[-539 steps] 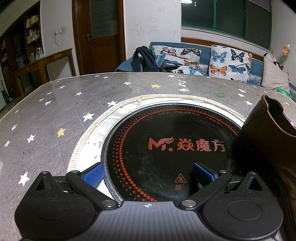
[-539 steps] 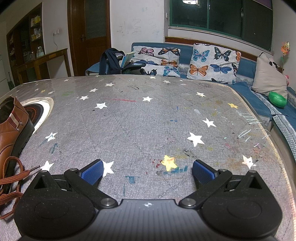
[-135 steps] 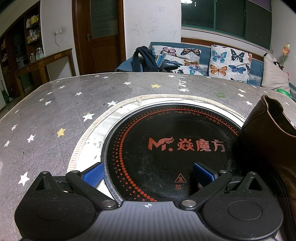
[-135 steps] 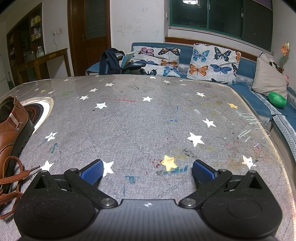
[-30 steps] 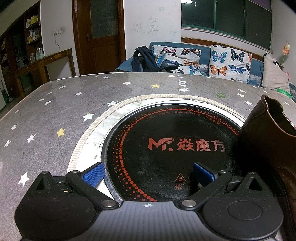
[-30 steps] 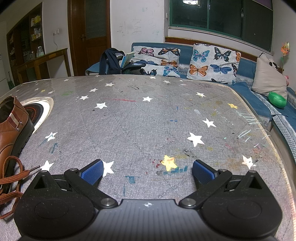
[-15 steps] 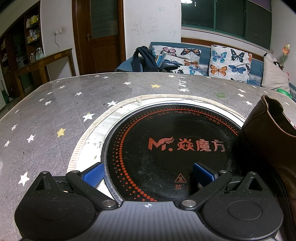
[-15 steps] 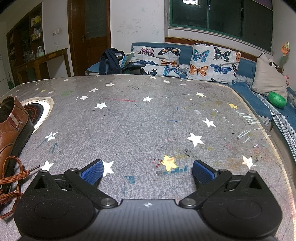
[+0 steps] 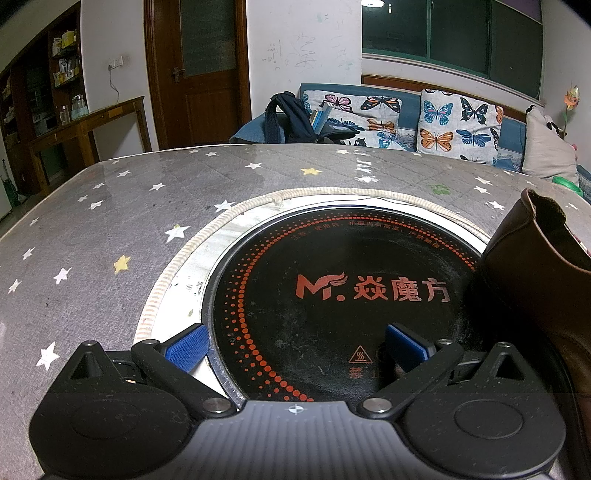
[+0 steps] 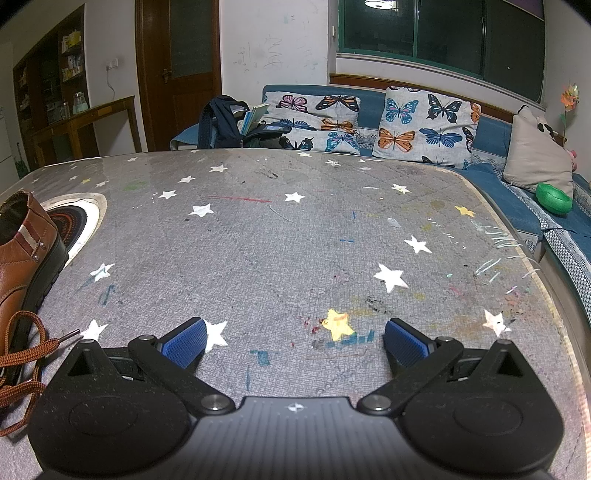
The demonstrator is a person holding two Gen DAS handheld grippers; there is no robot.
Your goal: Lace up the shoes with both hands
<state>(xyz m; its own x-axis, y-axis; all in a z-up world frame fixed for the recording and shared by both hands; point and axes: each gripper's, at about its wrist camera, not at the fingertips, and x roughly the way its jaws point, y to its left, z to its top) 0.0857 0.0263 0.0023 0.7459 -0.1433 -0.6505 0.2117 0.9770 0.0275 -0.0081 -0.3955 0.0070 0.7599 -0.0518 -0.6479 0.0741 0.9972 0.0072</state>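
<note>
Both grippers empty, fingers apart: left gripper [image 9: 295,345] beside brown shoe [image 9: 543,280]; right gripper [image 10: 293,341], lace [image 10: 26,354] left of fingers.

Both wrist views sit low, facing the sofa [image 9: 406,110]; both share the shoe [image 10: 26,258]

A grey surface [image 10: 295,240] printed with white and yellow stars fills both views, marked with coloured scribbles. Set into it is a round black cooktop [image 9: 332,295] with red dots and red lettering, ringed by a pale metal rim. Behind stands a blue sofa [image 10: 495,129] with butterfly cushions [image 10: 424,122], a plain beige pillow [image 10: 535,162] and a green bowl [image 10: 553,197]. A dark backpack [image 10: 218,122] with books sits at the sofa's left end. A brown door [image 9: 195,74], a wooden side table [image 9: 88,125] and dark windows [image 10: 443,33] line the walls.
</note>
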